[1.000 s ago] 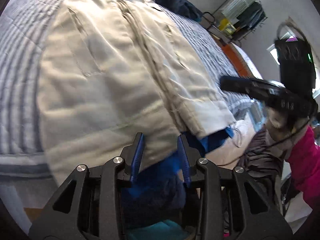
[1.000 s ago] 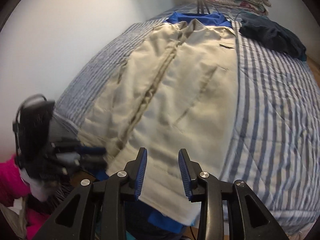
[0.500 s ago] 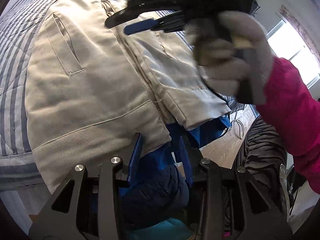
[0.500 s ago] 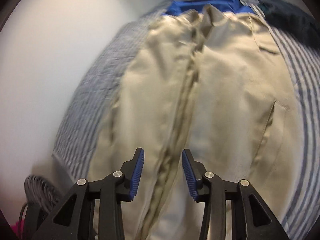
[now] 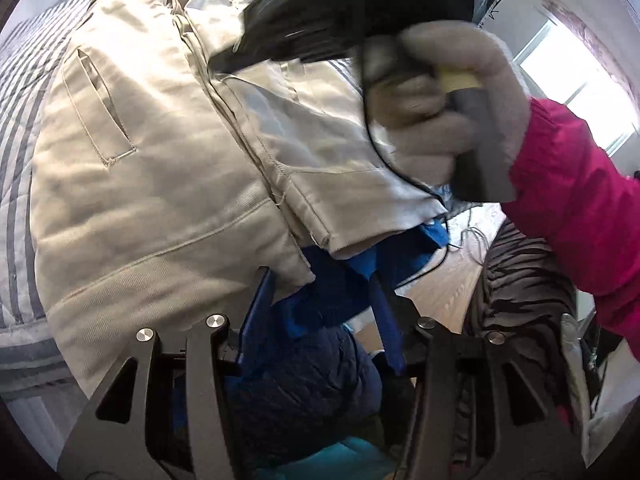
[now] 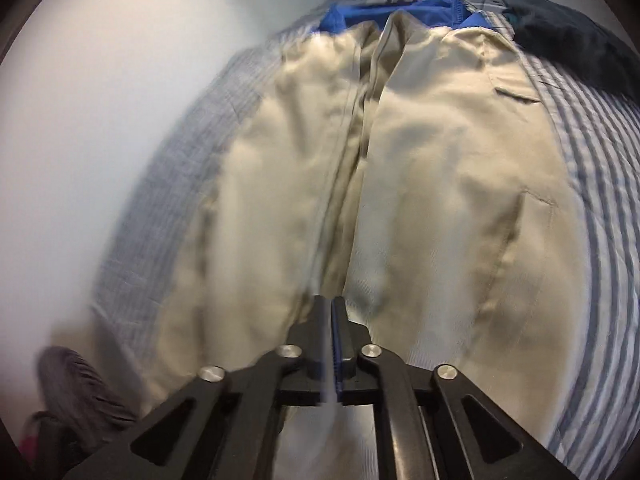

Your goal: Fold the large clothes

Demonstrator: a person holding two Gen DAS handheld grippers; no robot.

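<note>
1. A bed (image 6: 600, 208) with a blue-and-white striped cover fills the room's near ground, a pale wall on its left in the right wrist view and a bright window (image 5: 576, 80) at the far right in the left wrist view.
2. A beige jacket (image 6: 440, 200) lies spread flat on the bed, front up, its blue lining (image 6: 404, 8) showing at the far collar end and again at the near hem.
3. A dark garment (image 6: 568, 40) lies on the bed at the far right, apart from the jacket.
4. The left hand-held gripper (image 5: 320, 304) sits at the jacket's near hem; its jaws have just been widening and stand spread, with the hem corner and blue lining between them but not pinched.
5. The right hand-held gripper (image 6: 331, 312), held by a gloved hand (image 5: 440, 108) in a pink sleeve (image 5: 580, 192), is over the jacket's centre opening near the hem; its jaws have just been closing and are nearly pressed together, and whether fabric is caught cannot be told.
</note>
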